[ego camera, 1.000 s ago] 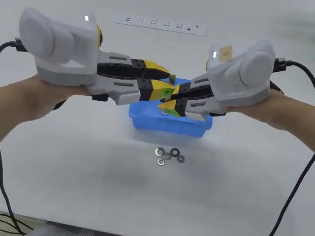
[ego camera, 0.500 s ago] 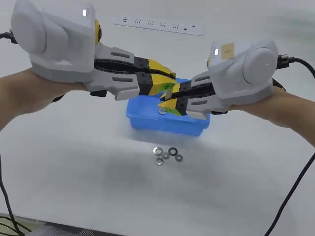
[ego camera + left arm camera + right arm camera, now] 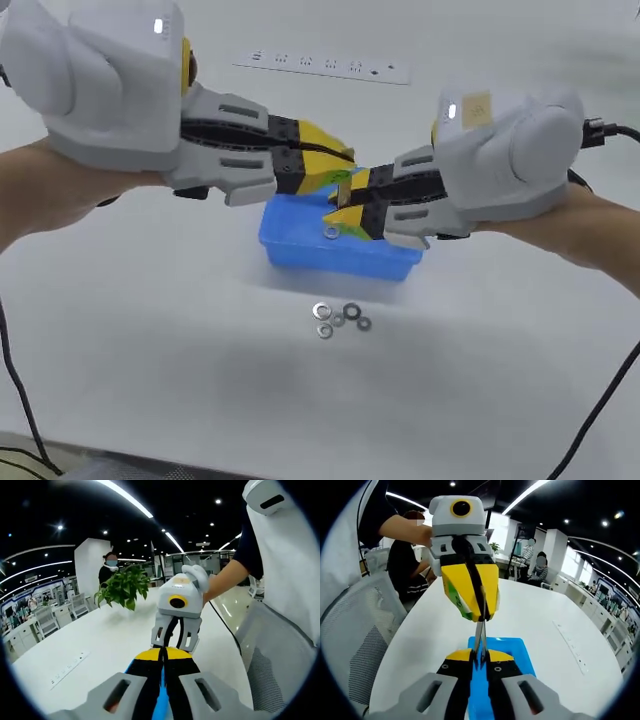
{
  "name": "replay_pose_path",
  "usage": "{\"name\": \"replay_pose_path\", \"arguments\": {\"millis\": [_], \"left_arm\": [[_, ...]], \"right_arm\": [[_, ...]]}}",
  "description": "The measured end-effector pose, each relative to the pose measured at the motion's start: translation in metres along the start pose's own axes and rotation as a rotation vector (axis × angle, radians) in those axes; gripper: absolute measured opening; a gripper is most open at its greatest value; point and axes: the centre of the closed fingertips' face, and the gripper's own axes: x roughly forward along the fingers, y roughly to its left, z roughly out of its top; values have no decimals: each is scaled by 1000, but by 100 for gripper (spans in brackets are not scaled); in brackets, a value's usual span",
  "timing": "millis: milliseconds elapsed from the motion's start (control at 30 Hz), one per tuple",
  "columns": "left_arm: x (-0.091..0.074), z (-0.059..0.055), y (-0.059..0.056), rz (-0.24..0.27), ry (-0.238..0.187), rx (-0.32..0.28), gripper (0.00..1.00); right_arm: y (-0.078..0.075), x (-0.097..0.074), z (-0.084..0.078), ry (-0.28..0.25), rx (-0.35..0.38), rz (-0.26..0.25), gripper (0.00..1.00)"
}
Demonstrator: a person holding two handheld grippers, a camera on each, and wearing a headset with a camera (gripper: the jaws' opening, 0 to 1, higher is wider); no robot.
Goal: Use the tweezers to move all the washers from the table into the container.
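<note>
Both grippers meet tip to tip above a blue container point(image 3: 300, 250). My left gripper point(image 3: 340, 165) comes in from the left with its yellow jaws closed. My right gripper point(image 3: 335, 210) comes in from the right, shut on thin metal tweezers point(image 3: 480, 635). The tweezers run forward from my right gripper point(image 3: 480, 657) into the closed jaw tips of the left gripper point(image 3: 470, 587). One washer point(image 3: 331, 233) lies inside the container. Several washers point(image 3: 340, 318) lie in a small cluster on the white table in front of it.
A white power strip point(image 3: 325, 67) lies at the far side of the table. A mesh chair point(image 3: 355, 645) stands beside the table, and people sit beyond it. A potted plant point(image 3: 122, 587) stands further off. Cables trail from both grippers.
Both grippers stay tip to tip over the container; the left one has drifted slightly up and left. The washers on the table have not moved.
</note>
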Motion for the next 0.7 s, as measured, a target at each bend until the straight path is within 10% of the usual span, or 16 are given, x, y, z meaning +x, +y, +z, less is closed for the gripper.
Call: {"name": "replay_pose_path", "arguments": {"millis": [300, 700], "left_arm": [[-3, 5, -23, -3, 29, 31, 4], [-14, 2, -46, 34, 9, 4, 4]], "right_arm": [[20, -6, 14, -98, 41, -44, 18], [55, -14, -17, -59, 137, -94, 24]]}}
